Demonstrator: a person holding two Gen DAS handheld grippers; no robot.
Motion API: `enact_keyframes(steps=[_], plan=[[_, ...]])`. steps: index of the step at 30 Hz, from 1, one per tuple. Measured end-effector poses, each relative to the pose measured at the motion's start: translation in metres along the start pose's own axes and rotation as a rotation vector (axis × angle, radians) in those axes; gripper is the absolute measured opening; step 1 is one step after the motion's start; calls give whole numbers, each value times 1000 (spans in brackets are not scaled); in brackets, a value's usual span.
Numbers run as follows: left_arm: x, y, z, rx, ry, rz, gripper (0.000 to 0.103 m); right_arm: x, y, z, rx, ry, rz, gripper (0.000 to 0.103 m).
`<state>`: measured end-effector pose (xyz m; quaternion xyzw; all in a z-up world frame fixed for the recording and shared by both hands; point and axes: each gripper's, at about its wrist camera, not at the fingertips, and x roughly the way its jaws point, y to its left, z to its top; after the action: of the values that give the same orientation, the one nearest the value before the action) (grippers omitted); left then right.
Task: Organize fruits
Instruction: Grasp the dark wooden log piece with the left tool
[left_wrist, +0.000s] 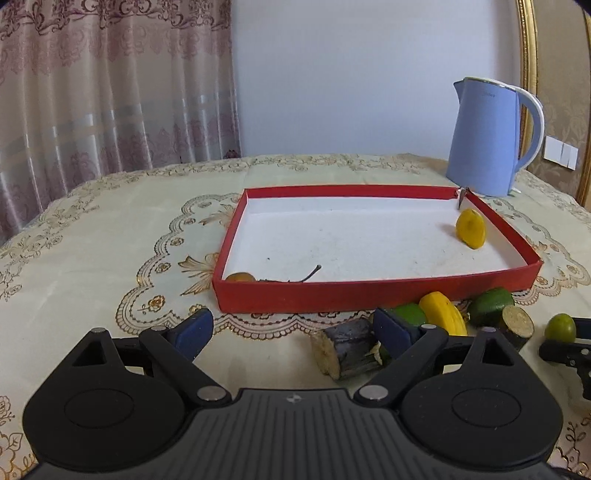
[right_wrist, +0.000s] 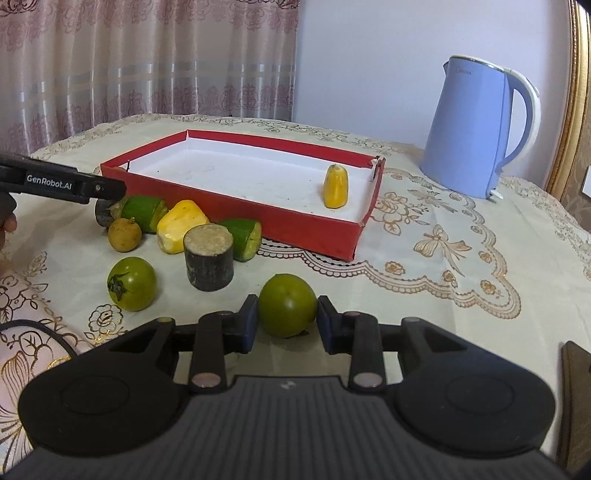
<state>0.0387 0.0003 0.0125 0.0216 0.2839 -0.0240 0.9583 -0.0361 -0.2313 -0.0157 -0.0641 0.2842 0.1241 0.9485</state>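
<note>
Right gripper (right_wrist: 287, 323): fingers spread on either side of a green fruit (right_wrist: 287, 304), contact not discernible.
Left gripper (left_wrist: 291, 330): fingers wide apart, holding nothing, just before the red tray (left_wrist: 376, 293).
Tray contents: yellow piece (left_wrist: 470, 228) near far right corner; orange fruit (left_wrist: 240, 277) at near left corner.
Loose fruit: cluster on tablecloth (right_wrist: 424, 258) along the tray's near wall.
Kettle (right_wrist: 476, 129): beyond the tray's far right corner.

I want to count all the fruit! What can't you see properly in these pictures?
- Left wrist view: an orange fruit in the red box is mostly hidden by the box's near wall.
- Left wrist view: a green piece sits partly behind the left gripper finger.
- Right wrist view: whether the right gripper pads touch the green tomato cannot be told.
</note>
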Motion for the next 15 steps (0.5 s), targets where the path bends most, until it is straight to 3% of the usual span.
enact_keyframes(steps=[7,11,13,15], plan=[[-18,28,-11,33,17,147,94,0,-2,0,2,-3,23,32],[-36,42,-1,-63,-31,17,94,0,-2,0,-4,-2,28,32],[-32,34,6,-89,-18,-58,94,0,-2,0,0,-2,31,32],[-21,18,11,-79,26,-68,94,0,-2,0,5,-2,33,32]])
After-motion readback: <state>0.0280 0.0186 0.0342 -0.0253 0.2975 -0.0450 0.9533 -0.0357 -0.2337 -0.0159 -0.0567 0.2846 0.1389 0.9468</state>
